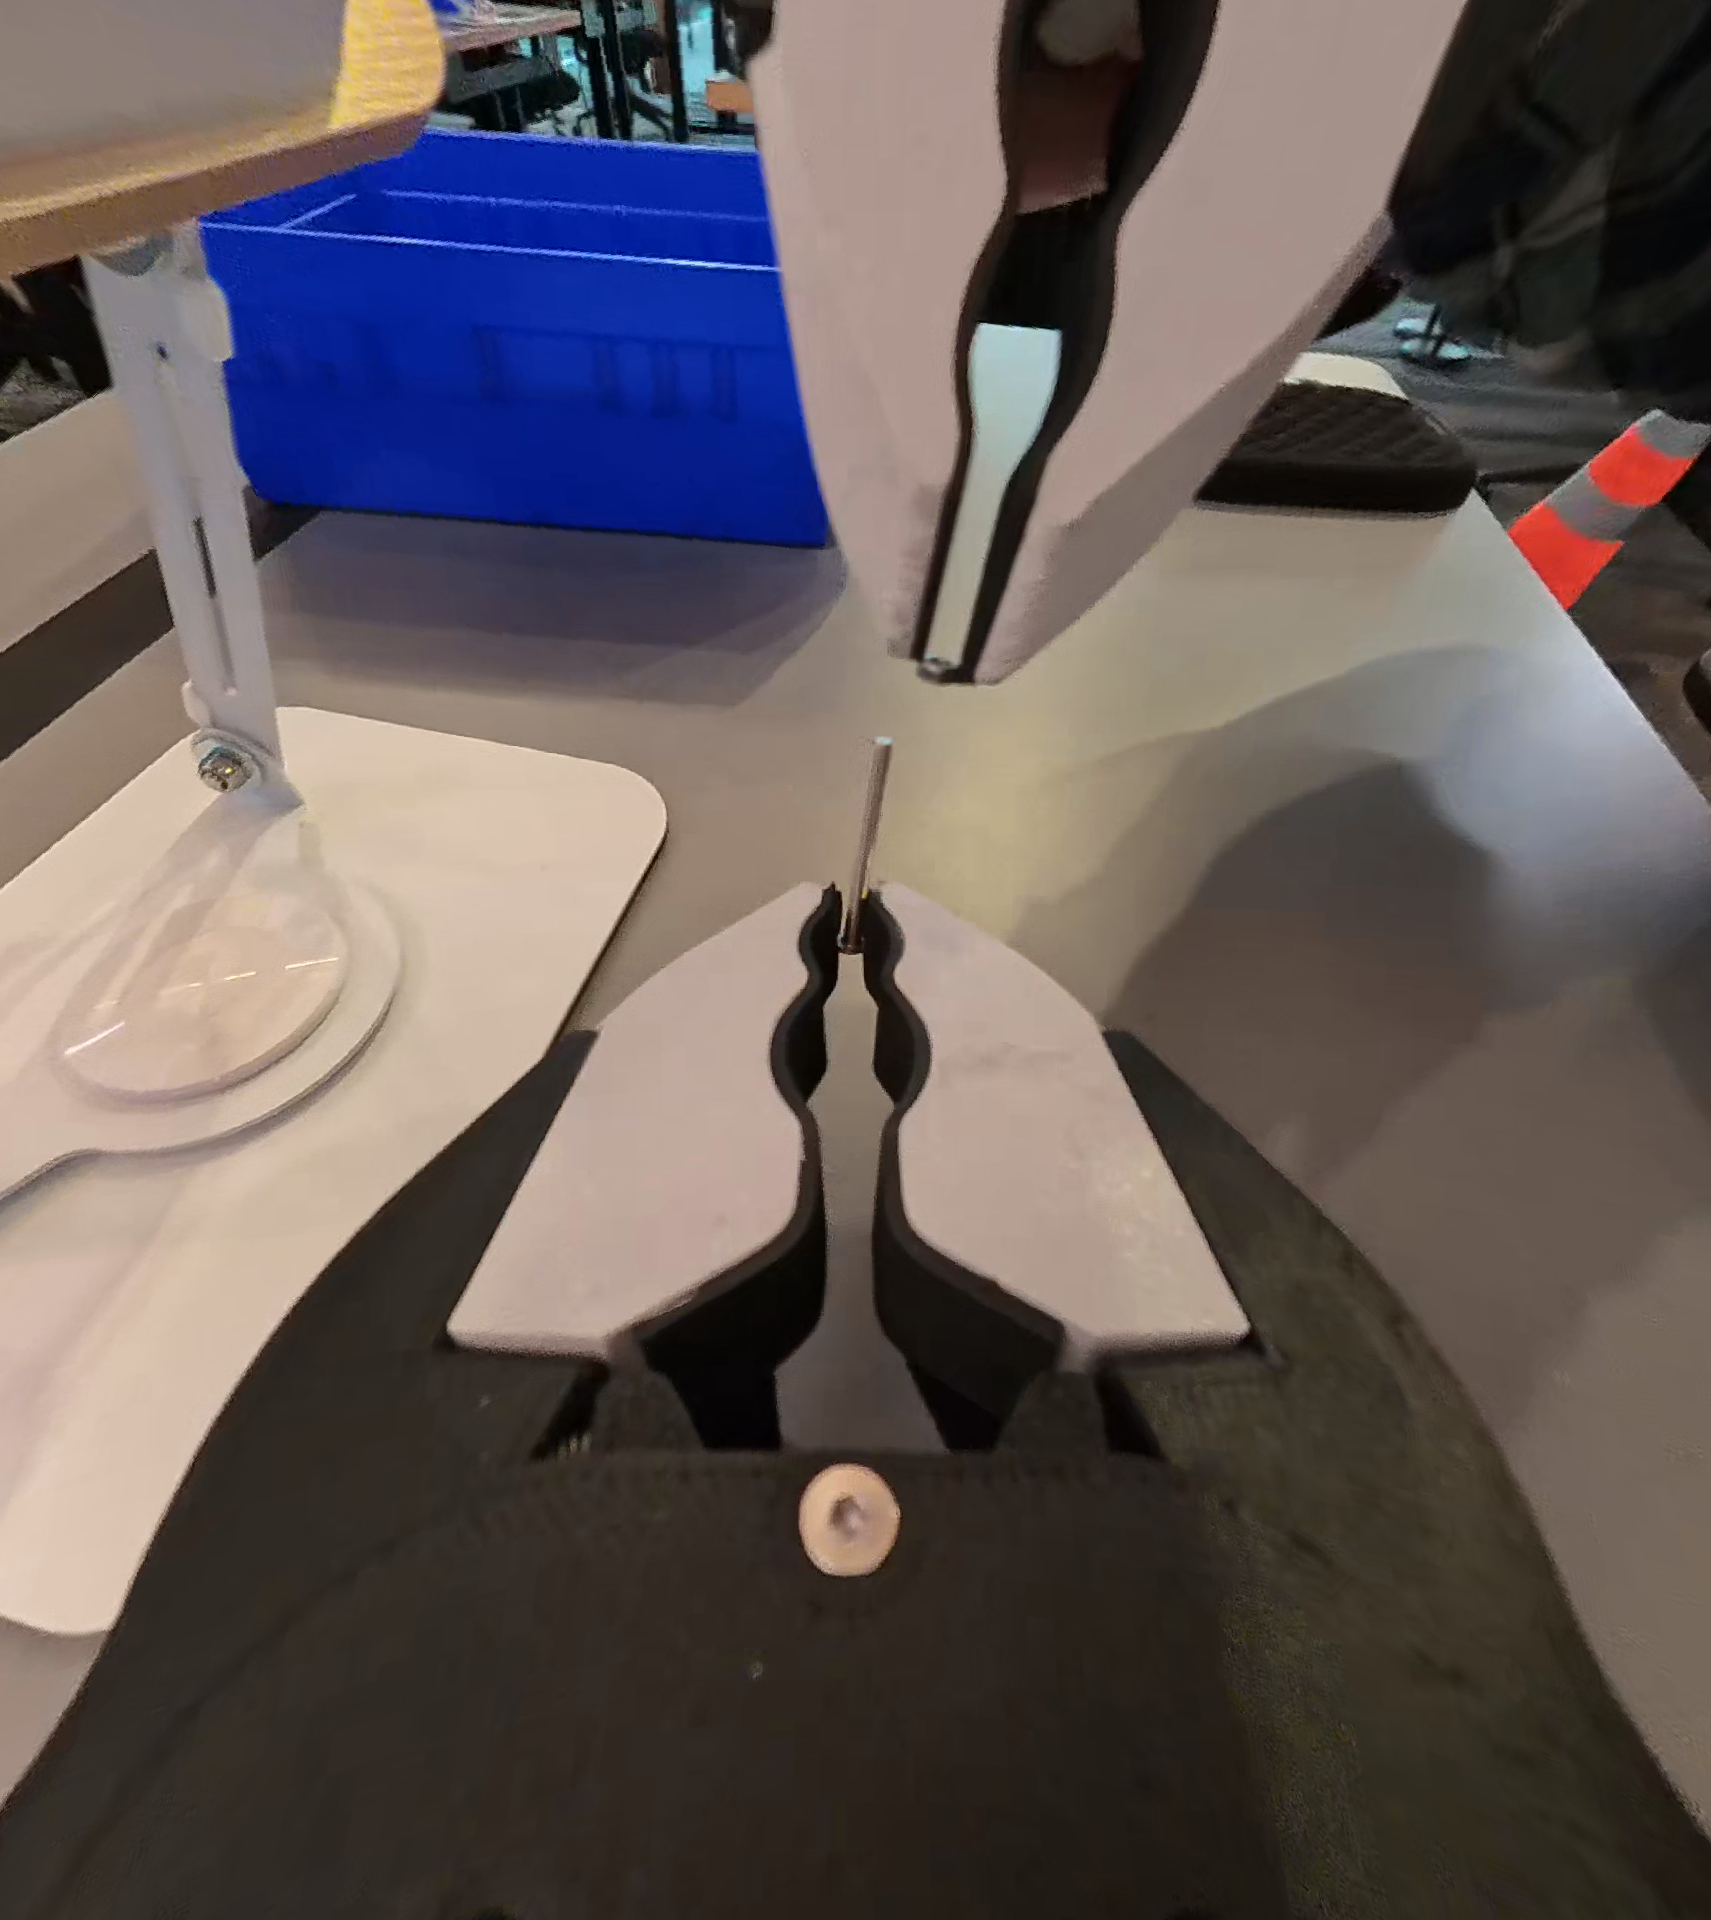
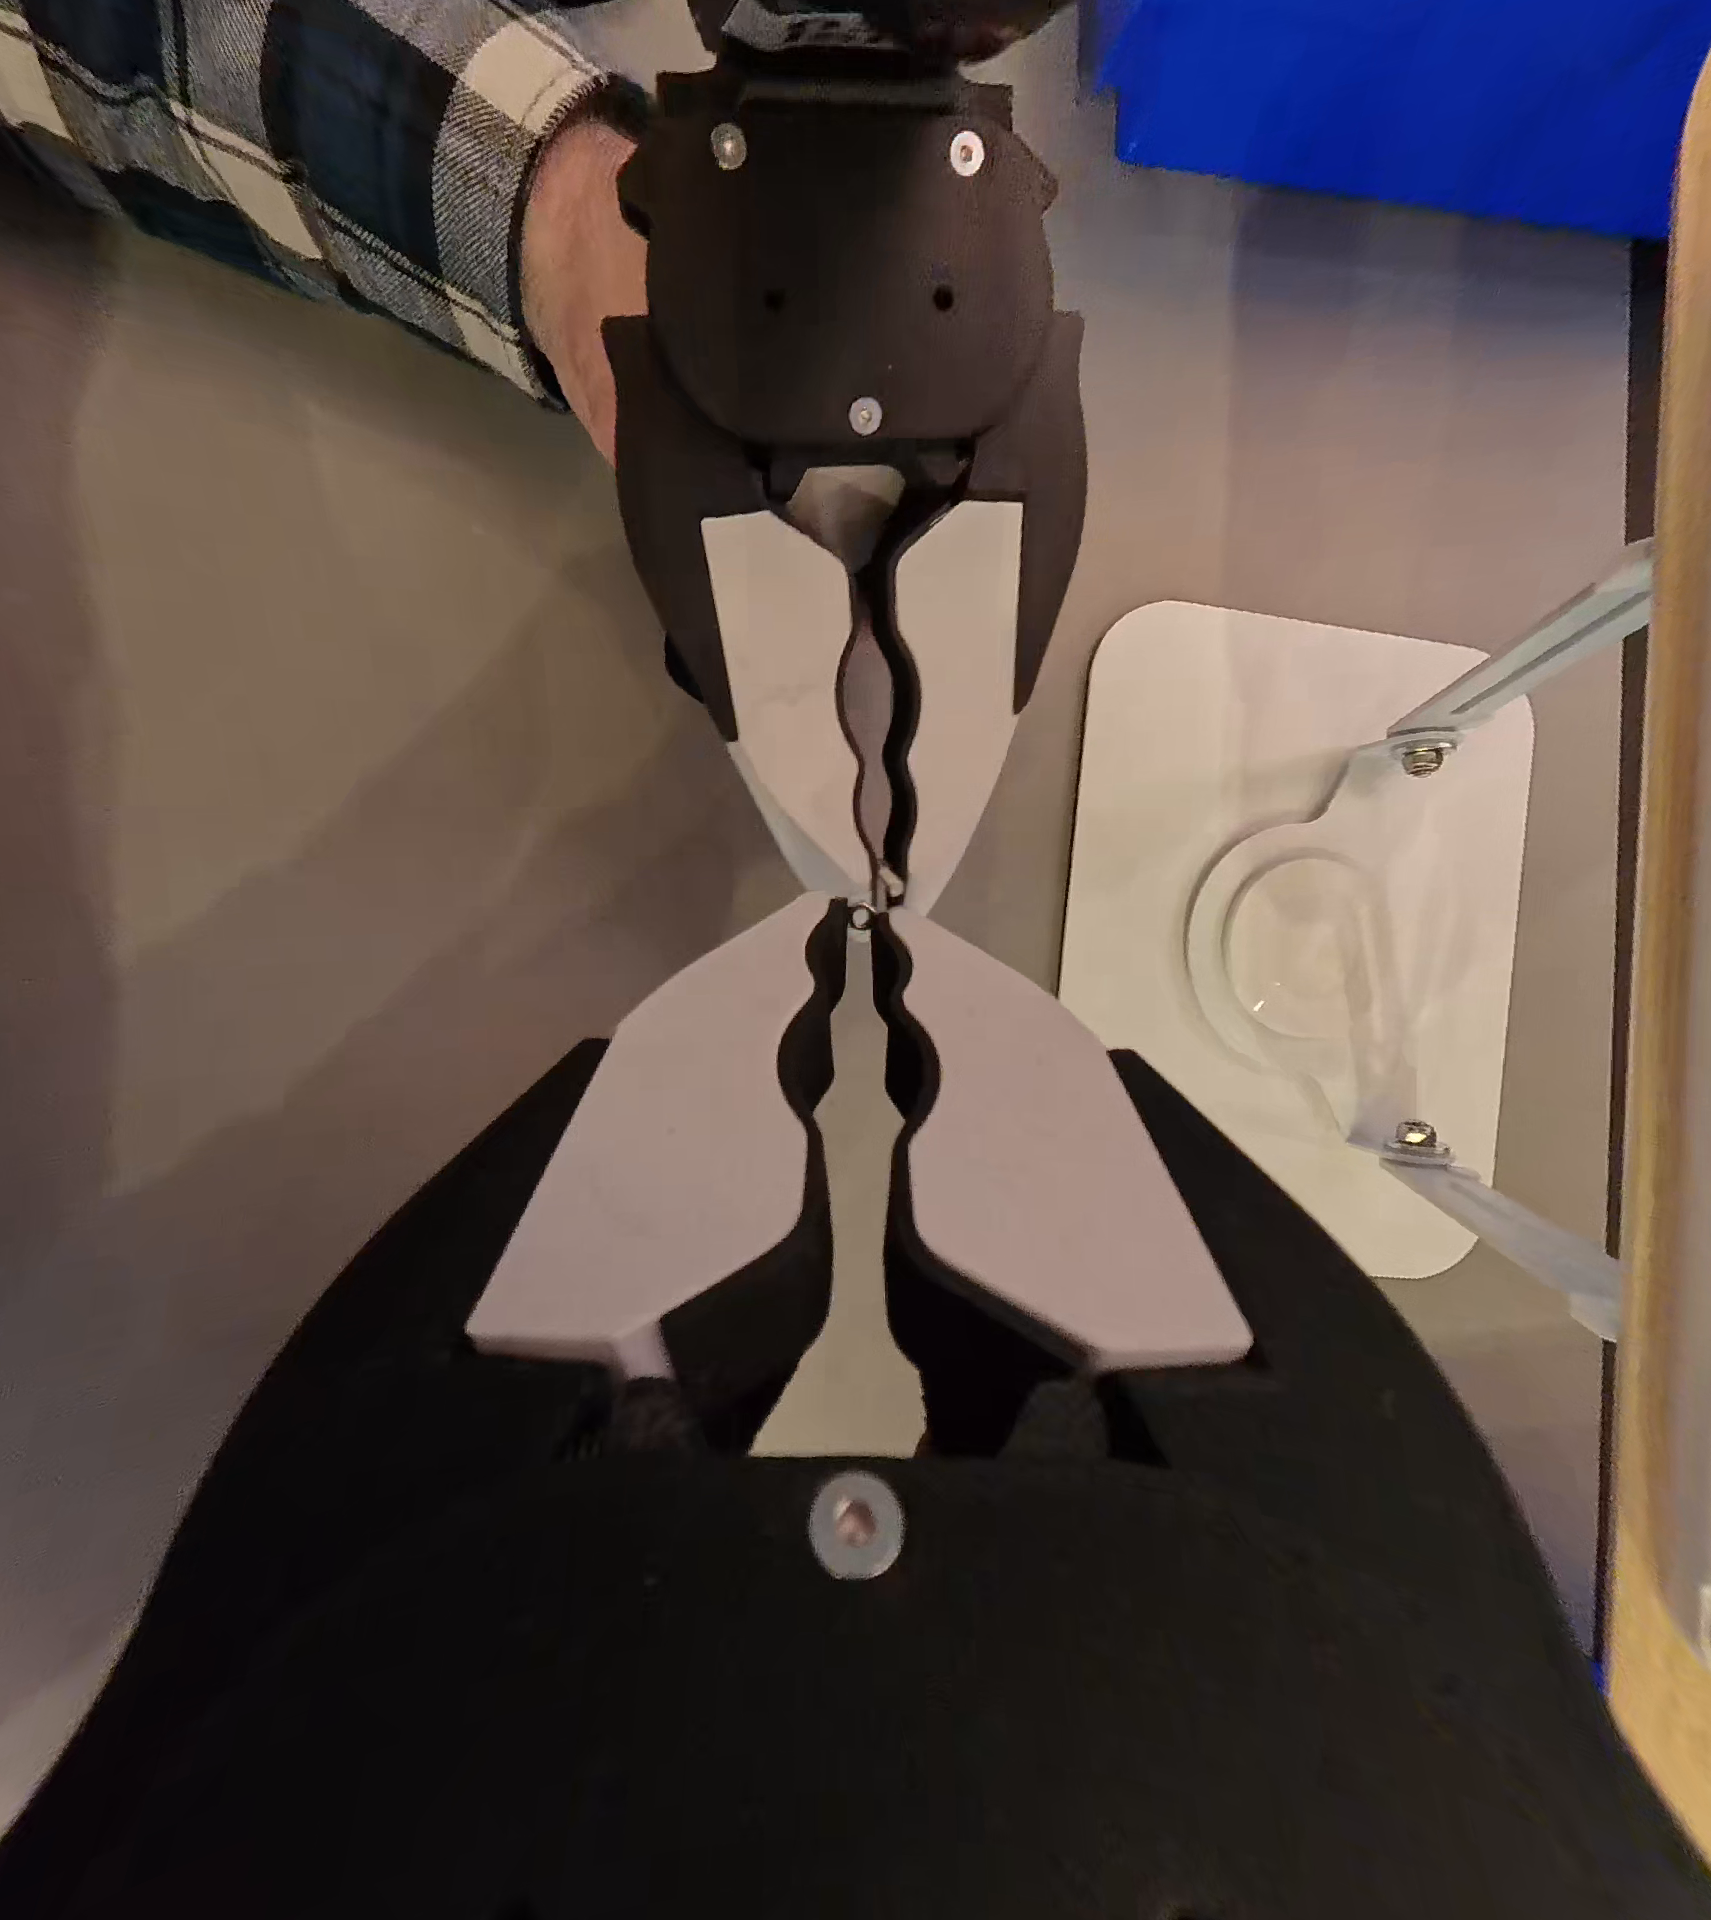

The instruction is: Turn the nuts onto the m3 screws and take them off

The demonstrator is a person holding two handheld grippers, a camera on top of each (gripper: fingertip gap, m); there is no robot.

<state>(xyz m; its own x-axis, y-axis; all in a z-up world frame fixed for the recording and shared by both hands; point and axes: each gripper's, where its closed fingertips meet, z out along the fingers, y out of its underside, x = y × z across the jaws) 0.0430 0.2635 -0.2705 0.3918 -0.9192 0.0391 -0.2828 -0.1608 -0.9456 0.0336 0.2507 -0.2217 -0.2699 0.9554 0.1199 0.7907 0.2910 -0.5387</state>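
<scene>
Stand: a white tilting stand (image 1: 176,499) on a white base plate (image 1: 477,831), bolted under a wooden board (image 1: 155,145)
Lens: a clear round lens (image 2: 1298,956) lying on the base plate
Bin: a blue bin (image 1: 539,343) behind the stand
Table: grey (image 1: 1246,935); an orange and grey cone (image 1: 1599,499) beyond its edge

No writing, label, brand, number or sign could be read in either view.
</scene>
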